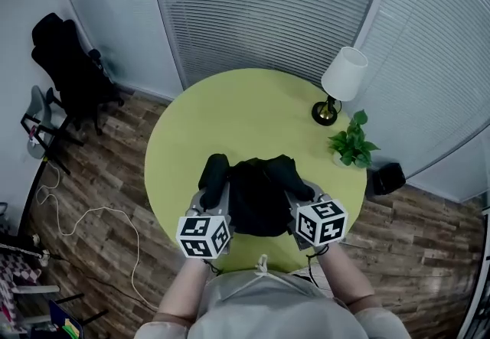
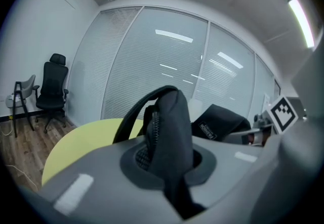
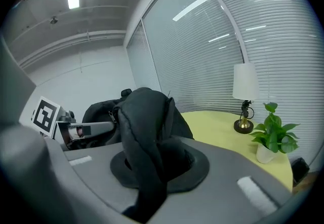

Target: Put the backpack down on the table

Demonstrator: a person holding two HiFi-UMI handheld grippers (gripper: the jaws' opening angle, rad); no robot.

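Observation:
A black backpack (image 1: pixel 256 196) hangs between my two grippers over the near part of the round yellow-green table (image 1: pixel 237 115). My left gripper (image 1: pixel 213 193) is shut on a padded fold of the backpack (image 2: pixel 169 132) at its left side. My right gripper (image 1: pixel 300 192) is shut on the backpack's fabric (image 3: pixel 144 132) at its right side. In the left gripper view the strap arches up past the jaws, and the right gripper's marker cube (image 2: pixel 283 113) shows beyond the bag. The bag's underside is hidden, so contact with the table cannot be told.
A white-shaded lamp (image 1: pixel 339 83) and a small potted plant (image 1: pixel 352 142) stand on the table's right side. A black office chair (image 1: pixel 73 70) and a grey stool (image 1: pixel 38 119) are on the wooden floor at left, with a white cable (image 1: pixel 92 215). Blinds cover the curved glass wall behind.

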